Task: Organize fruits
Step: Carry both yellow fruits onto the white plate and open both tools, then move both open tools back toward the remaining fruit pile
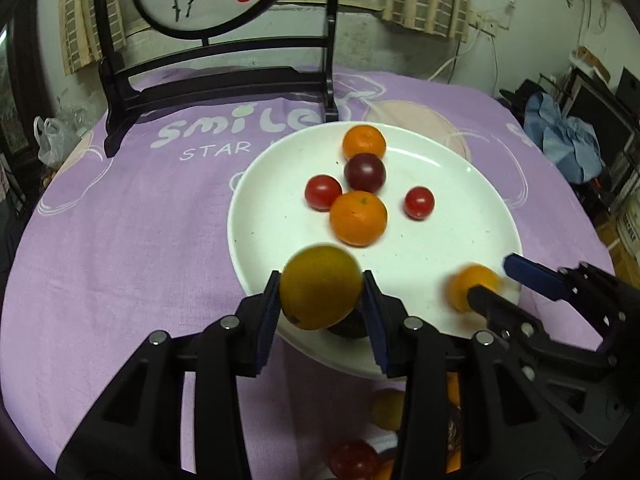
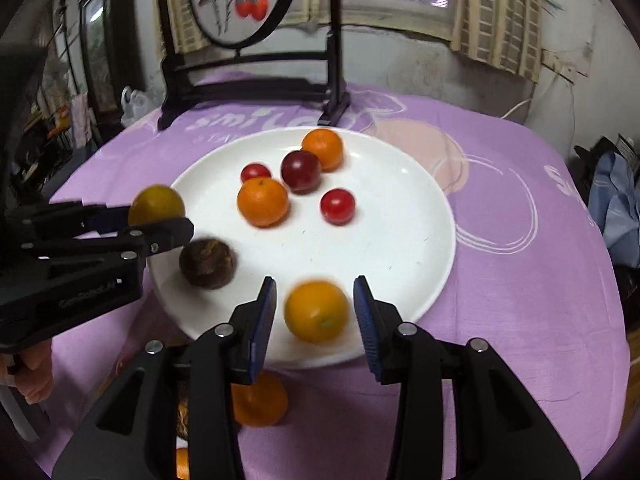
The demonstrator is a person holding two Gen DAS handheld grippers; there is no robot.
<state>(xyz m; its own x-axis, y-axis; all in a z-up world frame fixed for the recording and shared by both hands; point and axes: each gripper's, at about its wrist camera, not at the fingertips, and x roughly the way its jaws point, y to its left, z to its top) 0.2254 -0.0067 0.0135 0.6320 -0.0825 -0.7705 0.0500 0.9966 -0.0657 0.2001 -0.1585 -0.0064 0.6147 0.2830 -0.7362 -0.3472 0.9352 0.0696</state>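
On the purple tablecloth [image 1: 120, 240], behind the white plate [image 2: 400, 248], stands a dark painted screen [image 1: 216, 92]. The left gripper [image 1: 322, 294], angled down, pinches a yellow-green citrus [image 1: 320, 286]; the right gripper [image 2: 315, 312] is spread around a loose orange [image 2: 316, 310]. Farther in lie two oranges, two cherry tomatoes, one plum.

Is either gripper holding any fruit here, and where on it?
Left gripper grips the yellowish orange across its sides. Right gripper holds nothing: a blurred orange sits loose between its open jaws.

Mixed fruits [image 2: 262, 202] on white plate [image 2: 400, 248]
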